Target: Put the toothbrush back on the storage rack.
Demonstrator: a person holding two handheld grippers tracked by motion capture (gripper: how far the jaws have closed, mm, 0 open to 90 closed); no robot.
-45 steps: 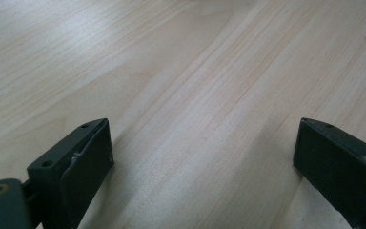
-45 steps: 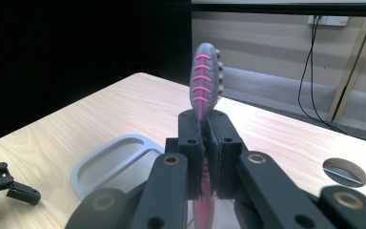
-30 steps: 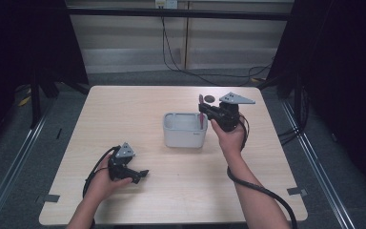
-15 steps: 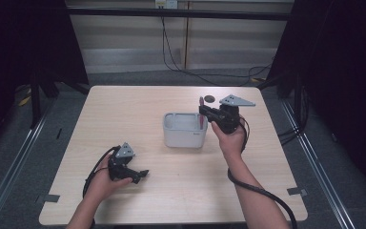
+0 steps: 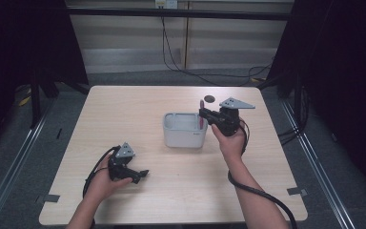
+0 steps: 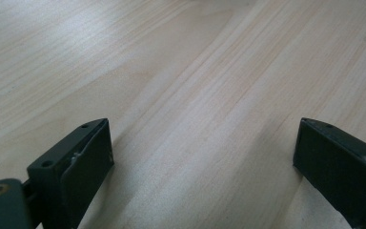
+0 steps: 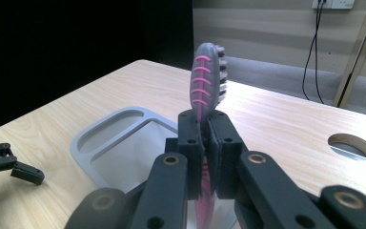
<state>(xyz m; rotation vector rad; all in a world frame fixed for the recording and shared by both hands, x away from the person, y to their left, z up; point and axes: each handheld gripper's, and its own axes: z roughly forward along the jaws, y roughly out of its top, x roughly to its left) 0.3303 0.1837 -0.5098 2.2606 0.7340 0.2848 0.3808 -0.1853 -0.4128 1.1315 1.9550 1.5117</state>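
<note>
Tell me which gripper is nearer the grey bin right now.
Right. The right gripper, shut on a toothbrush, is over the grey bin's right edge. The left gripper rests open on the table, well off toward the person's left.

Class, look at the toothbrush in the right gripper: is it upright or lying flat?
Upright. The toothbrush stands with its bristle head above the shut right gripper, its pink handle running down between the jaws, above the grey container.

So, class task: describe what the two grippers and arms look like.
Both the left gripper and right gripper are black, each with two flat block jaws on hinged links with brass-coloured pins, a grey three-cornered plate on top and a trailing black cable. The forearms are bare, no sleeves.
</note>
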